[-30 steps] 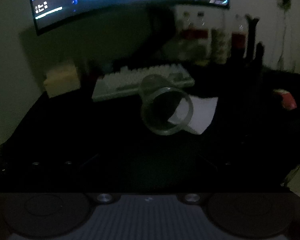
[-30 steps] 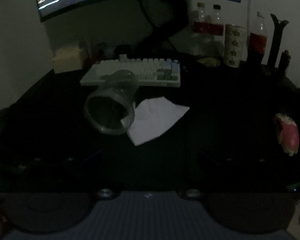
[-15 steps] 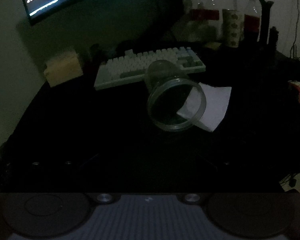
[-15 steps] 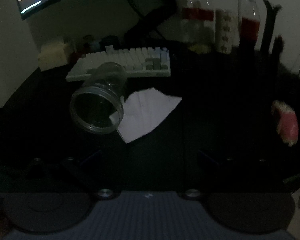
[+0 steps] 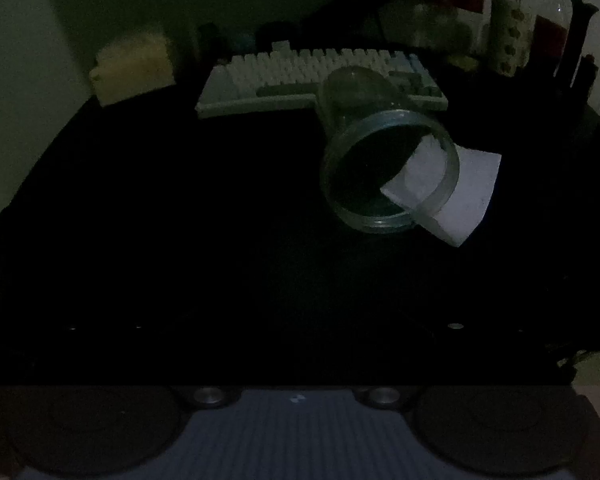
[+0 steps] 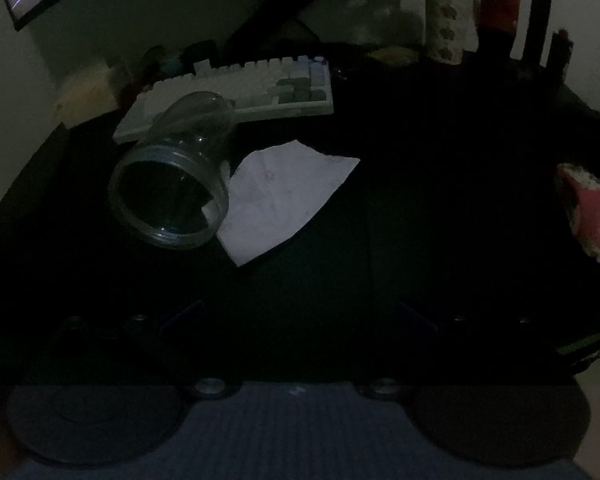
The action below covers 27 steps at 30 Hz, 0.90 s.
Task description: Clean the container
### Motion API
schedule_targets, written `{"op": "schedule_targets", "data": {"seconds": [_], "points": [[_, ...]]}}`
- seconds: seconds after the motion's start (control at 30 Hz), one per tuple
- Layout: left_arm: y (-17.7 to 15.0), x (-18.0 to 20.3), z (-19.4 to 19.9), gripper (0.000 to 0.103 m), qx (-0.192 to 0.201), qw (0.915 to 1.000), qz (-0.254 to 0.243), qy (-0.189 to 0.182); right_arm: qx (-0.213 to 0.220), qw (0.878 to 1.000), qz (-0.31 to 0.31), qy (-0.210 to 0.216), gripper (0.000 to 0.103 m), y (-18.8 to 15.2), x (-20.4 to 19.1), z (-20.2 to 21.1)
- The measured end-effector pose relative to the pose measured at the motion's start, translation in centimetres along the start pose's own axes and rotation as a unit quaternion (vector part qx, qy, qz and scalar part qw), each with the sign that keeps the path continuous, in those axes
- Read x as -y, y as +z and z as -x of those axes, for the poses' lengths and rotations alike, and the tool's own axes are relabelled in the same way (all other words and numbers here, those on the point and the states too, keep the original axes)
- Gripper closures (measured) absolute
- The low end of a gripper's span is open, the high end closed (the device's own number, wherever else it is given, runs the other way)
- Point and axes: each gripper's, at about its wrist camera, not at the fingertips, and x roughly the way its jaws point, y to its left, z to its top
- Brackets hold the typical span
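A clear jar [image 5: 388, 168] lies on its side on the dark counter [image 5: 180, 220], its open mouth turned toward both cameras and its base just in front of the keyboard [image 5: 300, 76]. A white paper [image 6: 284, 196] lies flat on the counter at the jar's right, one edge tucked against the jar's rim; in the left wrist view a corner of it shows through the jar's mouth.

The counter in front of the jar and to its left is bare and dark. Behind the keyboard, bottles [image 6: 496, 12] and a patterned cup [image 6: 446, 16] crowd the far right edge, and a pale box [image 5: 134, 68] sits at the far left. A pink object [image 6: 592, 216] lies well to the right.

The scene is very dim: neither gripper's fingers can be made out, so I cannot tell whether the left or right gripper is released or clenched.
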Motion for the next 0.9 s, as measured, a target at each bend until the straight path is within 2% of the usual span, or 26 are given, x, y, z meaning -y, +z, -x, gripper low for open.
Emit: {"op": "schedule_targets", "data": {"seconds": [0.1, 0.23, 0.9], "points": [[-0.1, -0.5, 0.2, 0.0, 0.004, 1.0, 0.004, -0.004, 0.001, 1.0, 0.008, 0.0, 0.0, -0.2, -0.4, -0.1], [-0.1, -0.7, 0.1, 0.0, 0.005, 0.9999, 0.002, 0.01, 0.001, 1.0, 0.006, 0.0, 0.0, -0.3, -0.3, -0.2], [-0.1, -1.2, 0.5, 0.0, 0.009, 0.9998, 0.017, -0.006, 0.006, 1.0, 0.009, 0.0, 0.0, -0.5, -0.3, -0.5]]}}
